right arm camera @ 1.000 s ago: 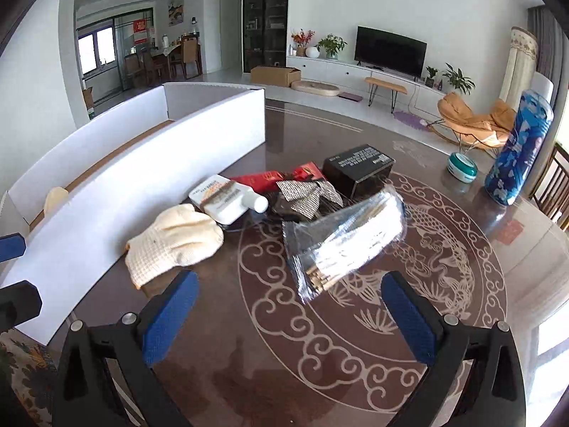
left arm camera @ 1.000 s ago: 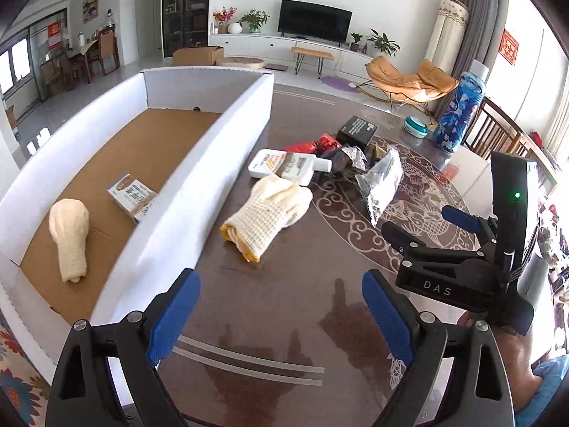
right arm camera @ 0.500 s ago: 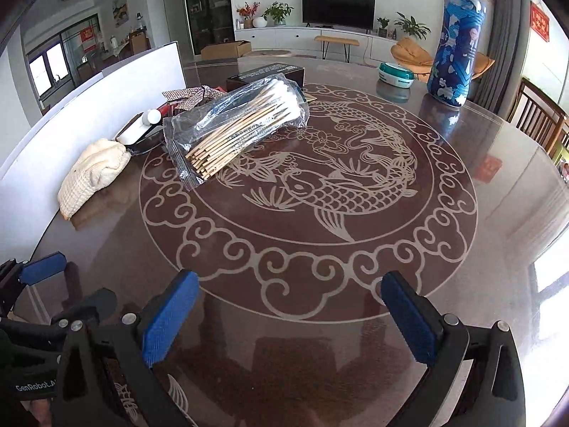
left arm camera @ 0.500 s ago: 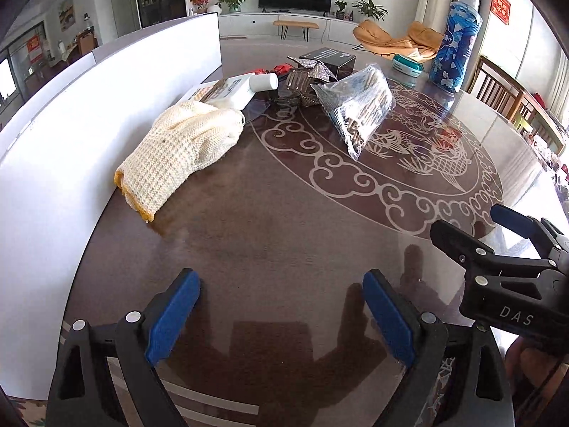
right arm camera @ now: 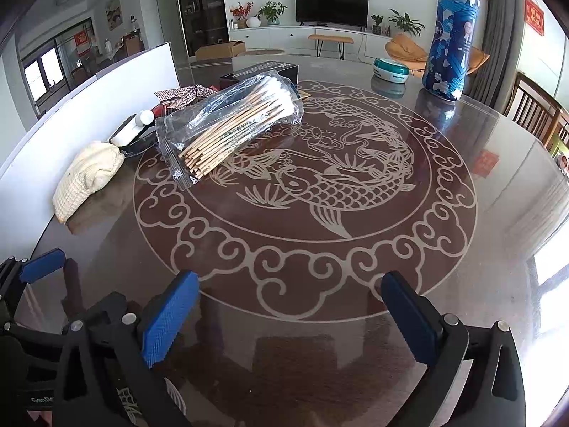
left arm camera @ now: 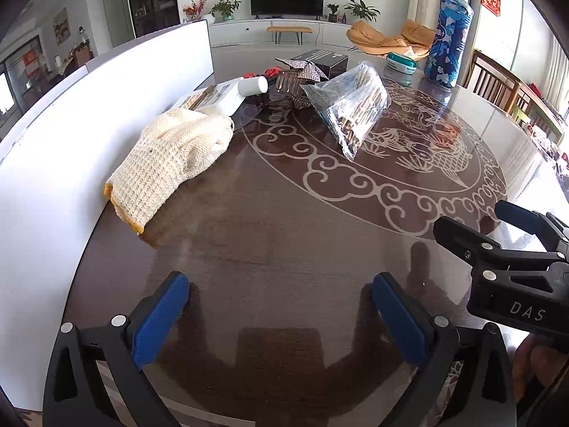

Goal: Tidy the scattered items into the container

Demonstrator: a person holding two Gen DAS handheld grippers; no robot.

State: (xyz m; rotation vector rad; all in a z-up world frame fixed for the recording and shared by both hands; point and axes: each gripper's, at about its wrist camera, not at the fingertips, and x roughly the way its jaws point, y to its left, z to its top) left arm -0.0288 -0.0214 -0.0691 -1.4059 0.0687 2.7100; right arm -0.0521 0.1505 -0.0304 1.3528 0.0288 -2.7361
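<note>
A cream knitted glove (left arm camera: 170,163) (right arm camera: 89,178) lies against the outer wall of the white container (left arm camera: 71,135) (right arm camera: 89,106). Behind the glove are a white bottle (left arm camera: 231,96) (right arm camera: 133,128), a patterned foil packet (left arm camera: 302,71), a black box (left arm camera: 320,58) (right arm camera: 263,69) and a clear bag of wooden swabs (left arm camera: 352,106) (right arm camera: 231,124). My left gripper (left arm camera: 281,299) hovers low over bare table short of the glove, its jaws opening with nothing between them. My right gripper (right arm camera: 290,302) stands open and empty beside it, nearer the fish pattern.
A tall blue canister (left arm camera: 450,35) (right arm camera: 451,42) and a teal round tin (left arm camera: 400,64) (right arm camera: 391,67) stand at the far right of the dark round table (left arm camera: 284,235). Wooden chairs (left arm camera: 498,82) line the right edge. The container's inside is hidden behind its wall.
Both grippers have sunk toward the table and drawn back to its near edge, so the container's inside has dropped out of sight. In the last half second neither has moved.
</note>
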